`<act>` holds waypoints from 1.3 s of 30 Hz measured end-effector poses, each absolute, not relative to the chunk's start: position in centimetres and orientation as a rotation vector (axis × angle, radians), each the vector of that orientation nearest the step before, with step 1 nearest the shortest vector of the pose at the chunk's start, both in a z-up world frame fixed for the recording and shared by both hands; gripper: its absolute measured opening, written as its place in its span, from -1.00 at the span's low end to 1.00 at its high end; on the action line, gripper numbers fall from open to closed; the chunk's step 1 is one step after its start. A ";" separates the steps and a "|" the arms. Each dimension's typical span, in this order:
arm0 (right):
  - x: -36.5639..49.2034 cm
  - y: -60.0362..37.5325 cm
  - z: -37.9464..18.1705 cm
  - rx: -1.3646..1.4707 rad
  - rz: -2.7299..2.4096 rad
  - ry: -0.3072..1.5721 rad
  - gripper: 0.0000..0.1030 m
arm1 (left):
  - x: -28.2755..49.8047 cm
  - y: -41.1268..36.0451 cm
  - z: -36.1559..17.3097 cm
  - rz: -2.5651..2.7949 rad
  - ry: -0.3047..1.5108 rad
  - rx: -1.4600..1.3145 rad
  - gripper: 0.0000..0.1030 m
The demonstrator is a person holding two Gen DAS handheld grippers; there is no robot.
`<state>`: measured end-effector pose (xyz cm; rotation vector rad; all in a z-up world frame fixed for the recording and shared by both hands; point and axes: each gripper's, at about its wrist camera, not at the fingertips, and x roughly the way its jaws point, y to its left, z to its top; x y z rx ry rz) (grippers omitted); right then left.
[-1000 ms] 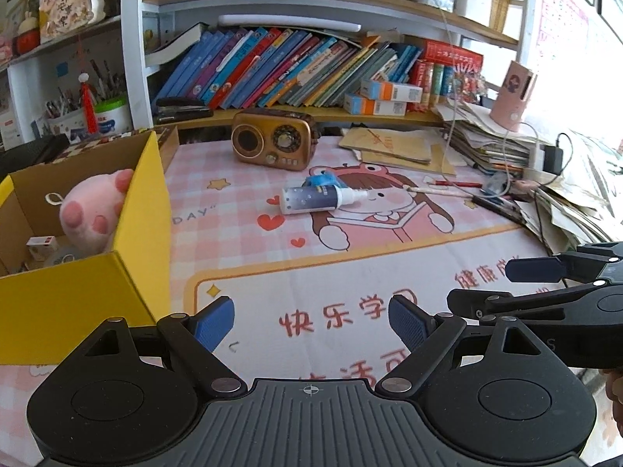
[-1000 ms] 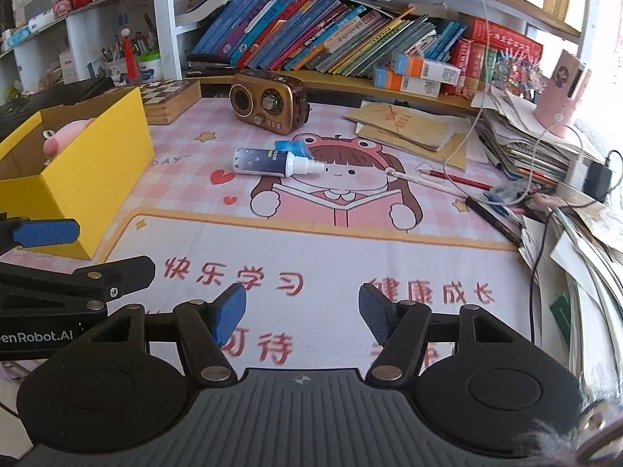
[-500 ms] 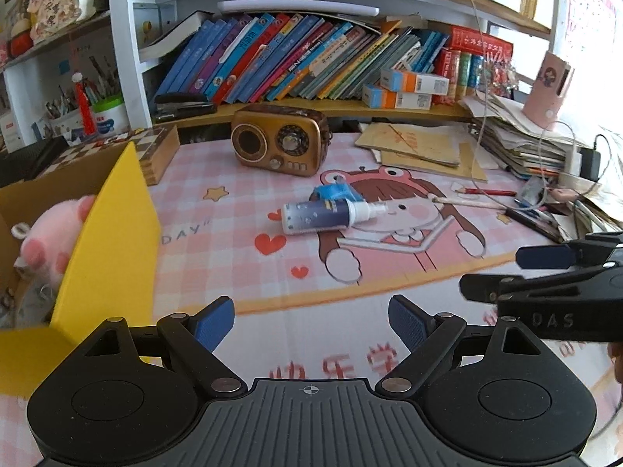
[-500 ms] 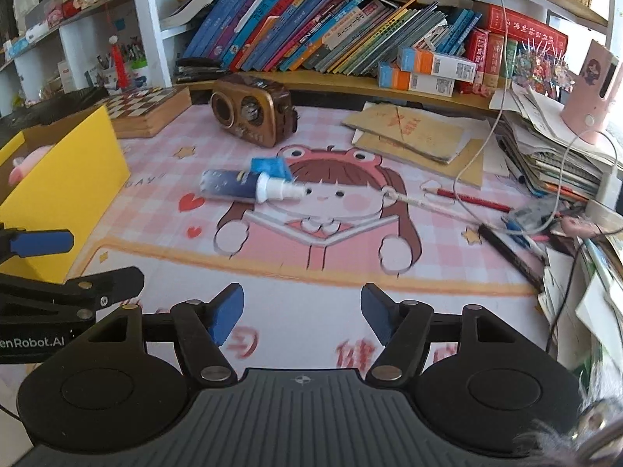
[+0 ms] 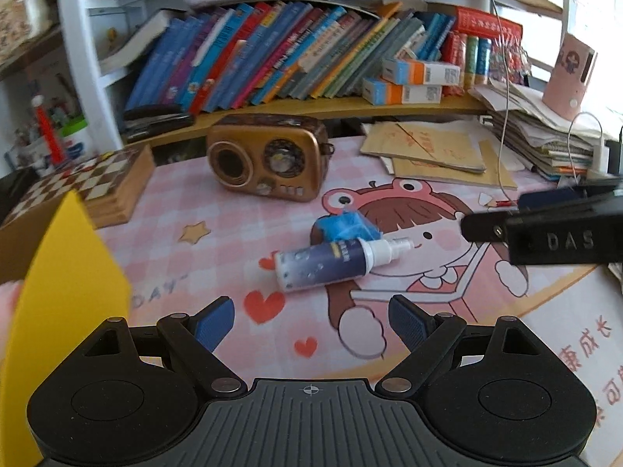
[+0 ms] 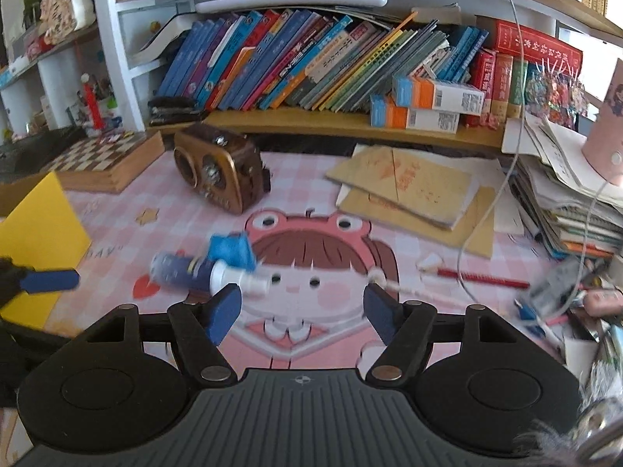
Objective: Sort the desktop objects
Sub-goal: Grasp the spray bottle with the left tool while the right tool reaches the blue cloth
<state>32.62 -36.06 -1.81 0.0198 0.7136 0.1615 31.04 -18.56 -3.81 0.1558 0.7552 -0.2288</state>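
Left wrist view: left gripper (image 5: 311, 321) above the pink desk mat (image 5: 218, 233), fingers wide apart, nothing between them. Spray bottle (image 5: 327, 262) lies on its side on the mat ahead of the fingers, blue wad (image 5: 346, 225) touching its far side. Brown radio (image 5: 268, 155) behind it, yellow box (image 5: 66, 280) at left edge. Right wrist view: right gripper (image 6: 303, 311) fingers apart, gap empty. Bottle lies ahead-left, nozzle near the left fingertip, not touching. Red pencil (image 6: 483, 277) on the mat to the right.
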 end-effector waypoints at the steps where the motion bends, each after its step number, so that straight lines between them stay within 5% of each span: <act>1: 33.0 -36.0 -1.9 0.022 0.162 0.713 0.31 | 31.5 -18.8 -4.1 -0.236 0.754 0.168 0.72; 19: 35.3 -37.1 -1.7 0.067 0.138 0.704 0.34 | 38.8 -21.2 -7.6 -0.478 0.819 0.358 0.67; 30: 36.4 -36.9 -2.2 0.063 0.159 0.716 0.34 | 37.0 -21.6 -7.4 -0.592 0.865 0.393 -0.39; 39: 37.5 -35.5 -2.8 0.035 0.223 0.727 0.39 | 32.5 -20.3 -7.0 -0.558 0.942 0.301 -0.40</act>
